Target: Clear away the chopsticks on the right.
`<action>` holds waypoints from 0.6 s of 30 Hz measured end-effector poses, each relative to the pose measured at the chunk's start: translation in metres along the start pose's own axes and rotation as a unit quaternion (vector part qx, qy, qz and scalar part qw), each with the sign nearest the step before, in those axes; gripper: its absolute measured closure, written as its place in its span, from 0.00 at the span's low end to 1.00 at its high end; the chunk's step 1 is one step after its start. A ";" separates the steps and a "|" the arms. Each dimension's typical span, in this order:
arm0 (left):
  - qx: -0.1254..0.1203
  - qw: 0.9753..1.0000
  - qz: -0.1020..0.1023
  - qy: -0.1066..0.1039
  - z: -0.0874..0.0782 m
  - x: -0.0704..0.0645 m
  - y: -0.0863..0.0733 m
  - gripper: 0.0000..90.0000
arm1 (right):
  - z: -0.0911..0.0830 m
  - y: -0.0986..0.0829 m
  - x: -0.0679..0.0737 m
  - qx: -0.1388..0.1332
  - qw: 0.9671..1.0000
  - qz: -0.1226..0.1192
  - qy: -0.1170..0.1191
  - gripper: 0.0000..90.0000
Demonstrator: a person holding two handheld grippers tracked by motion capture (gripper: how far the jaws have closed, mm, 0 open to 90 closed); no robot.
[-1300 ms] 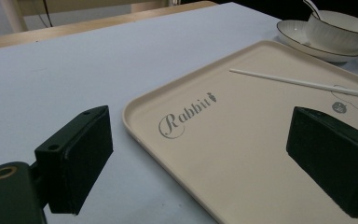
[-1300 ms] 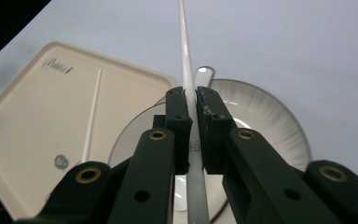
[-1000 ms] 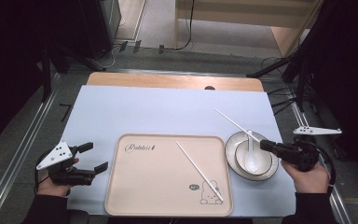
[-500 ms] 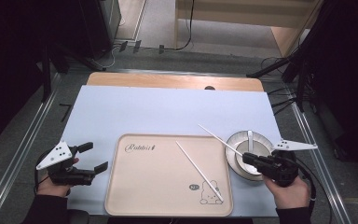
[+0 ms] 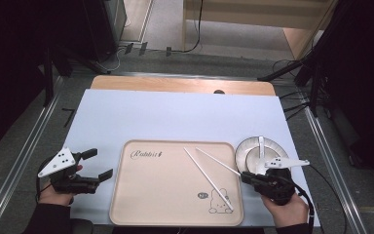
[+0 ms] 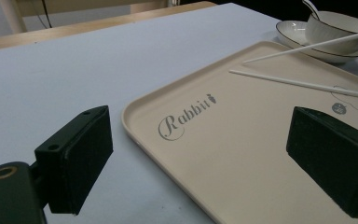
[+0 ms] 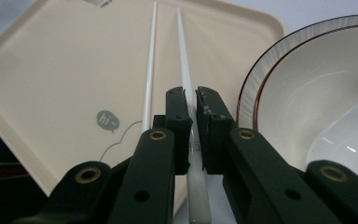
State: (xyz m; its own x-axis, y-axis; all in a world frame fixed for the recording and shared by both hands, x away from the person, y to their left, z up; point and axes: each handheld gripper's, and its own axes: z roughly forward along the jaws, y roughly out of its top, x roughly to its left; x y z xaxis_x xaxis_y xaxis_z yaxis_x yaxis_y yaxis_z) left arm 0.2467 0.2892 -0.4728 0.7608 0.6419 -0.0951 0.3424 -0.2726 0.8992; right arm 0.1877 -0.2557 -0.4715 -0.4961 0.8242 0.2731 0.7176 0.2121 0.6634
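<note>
Chopstick (image 7: 184,79) pinched in right claw (image 7: 190,100), angled over tray (image 5: 141,195).

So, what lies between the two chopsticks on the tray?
Only bare tray lies between the loose chopstick and the held chopstick, seen in the high view.
</note>
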 end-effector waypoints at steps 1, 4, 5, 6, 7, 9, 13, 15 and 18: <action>0.000 1.000 0.000 0.001 0.000 0.000 0.000 0.08 | 0.004 -0.001 0.003 0.005 1.000 -0.003 -0.002 0.94; -0.002 1.000 0.002 0.001 -0.001 0.000 0.000 0.08 | 0.014 -0.006 0.008 0.019 1.000 0.003 -0.006 0.94; -0.001 1.000 0.001 0.001 -0.001 0.000 0.000 0.08 | 0.018 -0.008 0.009 0.021 1.000 0.001 -0.005 0.94; -0.002 1.000 0.001 0.001 -0.001 0.000 0.000 0.08 | 0.021 -0.010 0.011 0.024 1.000 0.002 -0.007 0.94; -0.003 1.000 0.001 0.001 0.000 0.000 0.000 0.08 | 0.024 -0.012 0.012 0.028 1.000 -0.001 -0.007 0.94; -0.002 1.000 0.002 0.000 0.000 0.000 0.000 0.08 | 0.029 -0.016 0.015 0.026 1.000 0.002 -0.008 0.94; -0.002 1.000 0.002 0.000 0.000 0.000 0.000 0.08 | 0.038 -0.021 0.018 0.030 0.999 0.006 -0.013 0.94; -0.003 1.000 0.002 0.000 -0.001 0.000 0.000 0.08 | 0.041 -0.024 0.018 0.033 0.999 0.008 -0.014 0.94; -0.003 1.000 0.001 -0.001 0.000 0.000 0.000 0.08 | 0.047 -0.031 0.018 0.035 0.999 0.020 -0.008 0.94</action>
State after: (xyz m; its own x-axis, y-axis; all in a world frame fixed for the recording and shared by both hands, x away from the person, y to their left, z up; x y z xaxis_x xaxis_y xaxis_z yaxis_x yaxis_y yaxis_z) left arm 0.2463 0.2894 -0.4725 0.7623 0.6405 -0.0933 0.3366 -0.2692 0.9024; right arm 0.1797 -0.2223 -0.5196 -0.4590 0.8410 0.2863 0.7695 0.2153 0.6013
